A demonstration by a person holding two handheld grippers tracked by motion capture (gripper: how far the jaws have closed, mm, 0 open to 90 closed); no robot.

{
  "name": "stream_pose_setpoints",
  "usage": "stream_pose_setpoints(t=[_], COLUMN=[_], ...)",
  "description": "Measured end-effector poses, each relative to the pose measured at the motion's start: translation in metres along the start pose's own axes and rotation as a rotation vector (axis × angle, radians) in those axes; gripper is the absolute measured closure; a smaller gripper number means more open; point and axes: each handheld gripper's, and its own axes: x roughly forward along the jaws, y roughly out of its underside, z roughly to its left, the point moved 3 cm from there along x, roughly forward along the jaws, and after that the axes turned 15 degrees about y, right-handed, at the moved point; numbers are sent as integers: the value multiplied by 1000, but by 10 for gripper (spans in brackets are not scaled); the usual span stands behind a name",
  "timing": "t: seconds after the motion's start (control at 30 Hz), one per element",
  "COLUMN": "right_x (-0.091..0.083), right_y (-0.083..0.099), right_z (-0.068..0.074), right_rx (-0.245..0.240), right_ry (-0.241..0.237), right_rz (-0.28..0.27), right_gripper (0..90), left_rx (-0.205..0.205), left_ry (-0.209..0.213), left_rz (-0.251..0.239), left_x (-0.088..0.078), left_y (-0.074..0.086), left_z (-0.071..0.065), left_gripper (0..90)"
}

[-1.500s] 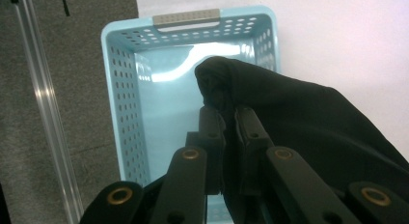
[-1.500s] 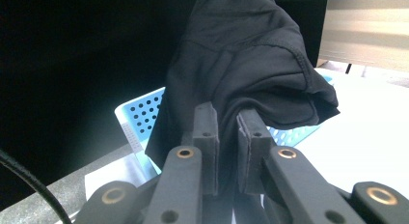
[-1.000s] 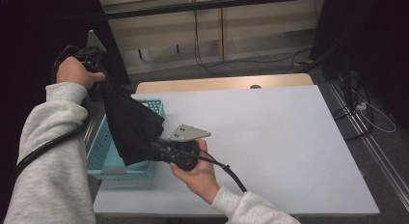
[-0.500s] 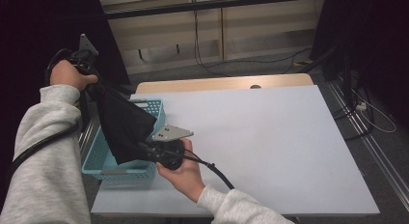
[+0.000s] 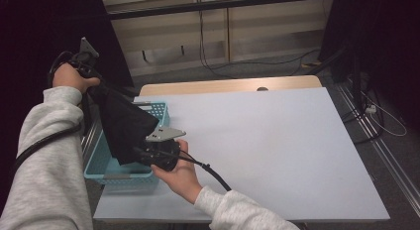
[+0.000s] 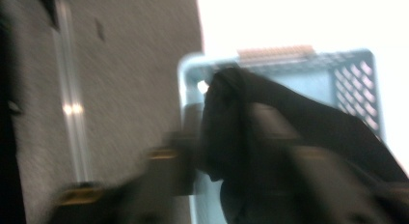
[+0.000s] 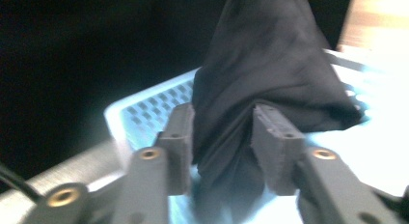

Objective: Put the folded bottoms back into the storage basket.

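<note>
Black cloth (image 7: pixel 260 74) hangs between right gripper's (image 7: pixel 223 142) parted fingers (image 7: pixel 275 147) (over basket (image 7: pixel 144 113)).

Both forearms wear loose, light grey sweatshirt sleeves with ribbed cuffs. The left gripper (image 5: pixel 81 61) is black, topped by a grey three-cornered plate; a thick black cable trails along its sleeve. The right gripper (image 5: pixel 157 153) has the same plate and cable. Its dark grey jaws carry brass-coloured screws, with pads that look ribbed, though blurred.

one black cloth (image 5: pixel 124 126), one blue basket (image 5: pixel 101 163), two claws, one table (image 5: pixel 277 150)
</note>
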Motion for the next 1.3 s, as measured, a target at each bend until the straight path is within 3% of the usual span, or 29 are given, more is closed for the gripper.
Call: stream_pose_setpoints(t=[0.1, 0.17, 0.27, 0.4, 0.8, 1.3], right_x=[-9, -19, -34, -50, -80, -98], right_y=[2, 2, 1, 5, 24, 36], right_z=[-10, -19, -34, -52, -96, -120], right_rx=[-37, -17, -40, -38, -47, -41], right_ry=[44, 46, 59, 60, 84, 120], right_rz=[-24, -26, -21, -8, 2, 11], right_gripper=[507, 461, 423, 361, 260, 225], left_rx=[35, 23, 28, 39, 89, 160], left_ry=[3, 10, 17, 33, 89, 121], left_rz=[46, 43, 46, 14, -2, -32], left_x=[10, 15, 19, 22, 41, 44], left_y=[10, 18, 27, 33, 45, 49], left_z=[-3, -5, -7, -14, -36, -62], left_gripper=[489, 422, 367, 291, 250, 230])
